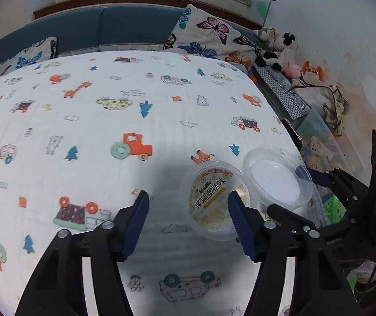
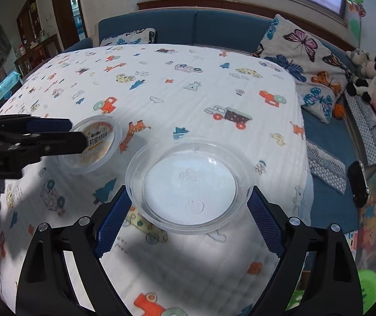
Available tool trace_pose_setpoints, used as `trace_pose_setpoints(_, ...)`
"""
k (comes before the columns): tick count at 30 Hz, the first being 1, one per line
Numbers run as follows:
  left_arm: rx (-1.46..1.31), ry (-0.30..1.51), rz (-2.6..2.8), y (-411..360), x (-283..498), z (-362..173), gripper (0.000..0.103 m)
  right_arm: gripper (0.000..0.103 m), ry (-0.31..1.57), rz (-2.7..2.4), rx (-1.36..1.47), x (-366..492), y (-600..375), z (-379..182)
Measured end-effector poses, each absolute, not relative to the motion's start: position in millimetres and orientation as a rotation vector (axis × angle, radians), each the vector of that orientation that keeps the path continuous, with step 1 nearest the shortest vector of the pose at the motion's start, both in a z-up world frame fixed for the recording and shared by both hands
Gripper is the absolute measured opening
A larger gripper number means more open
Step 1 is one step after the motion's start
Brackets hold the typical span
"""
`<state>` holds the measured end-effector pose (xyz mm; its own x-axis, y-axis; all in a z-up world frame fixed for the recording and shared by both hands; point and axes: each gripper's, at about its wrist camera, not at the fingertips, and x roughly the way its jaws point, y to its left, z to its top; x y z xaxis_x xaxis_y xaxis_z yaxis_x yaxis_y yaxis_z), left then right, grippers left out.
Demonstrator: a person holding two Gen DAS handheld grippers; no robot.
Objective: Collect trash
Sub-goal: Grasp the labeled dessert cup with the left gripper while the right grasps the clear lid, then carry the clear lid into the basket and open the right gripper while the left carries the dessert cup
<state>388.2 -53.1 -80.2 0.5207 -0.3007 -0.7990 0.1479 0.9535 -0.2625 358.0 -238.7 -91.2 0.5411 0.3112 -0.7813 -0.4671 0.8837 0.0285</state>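
A clear plastic tub [image 2: 190,187] stands on the cartoon-print tablecloth [image 2: 188,92], between the blue pads of my right gripper [image 2: 189,218]; the jaws are wide and I cannot tell if they touch it. The tub also shows in the left wrist view [image 1: 277,179]. A clear lid with an orange label [image 1: 218,201] lies left of it. My left gripper [image 1: 188,208] is open, its right finger [image 1: 240,218] over the lid's edge. In the right wrist view the lid [image 2: 95,144] is partly hidden by the left gripper's fingers [image 2: 43,139].
The table's right edge drops to a blue sofa with butterfly cushions [image 2: 306,60], plush toys [image 2: 367,79] and a black object [image 2: 357,184]. A clear toy bin [image 1: 325,142] stands at the right. A shelf and wipes pack [image 2: 4,87] are far left.
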Motion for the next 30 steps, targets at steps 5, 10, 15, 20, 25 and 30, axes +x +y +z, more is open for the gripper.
trace_pose_setpoints(5,-0.188,1.012,-0.293,-54.4,394.2,-87.7,0.038,0.088,0.880,0.463,-0.177,353.2,-241.4,-88.8)
trace_pose_setpoints(10,-0.183,1.003,-0.322,-58.6,391.5,-86.4,0.019,0.088,0.875,0.463,-0.164,350.5,-242.6,-85.3)
trace_pose_setpoints(15,-0.175,0.988,-0.323,-57.8,387.3,-82.6,0.015,0.087,0.863,0.467,-0.151,342.0,-242.9,-80.0)
trace_pose_setpoints(20,-0.172,0.976,-0.322,-56.8,380.1,-78.2,0.012,0.087,0.854,0.468,-0.137,332.6,-243.3,-75.4)
trace_pose_setpoints(25,-0.173,0.962,-0.330,-55.5,369.8,-71.0,0.010,0.087,0.849,0.465,-0.123,322.6,-244.4,-71.1)
trace_pose_setpoints(30,-0.167,0.948,-0.341,-54.7,355.1,-62.6,0.009,0.087,0.833,0.464,-0.104,307.2,-248.7,-61.9)
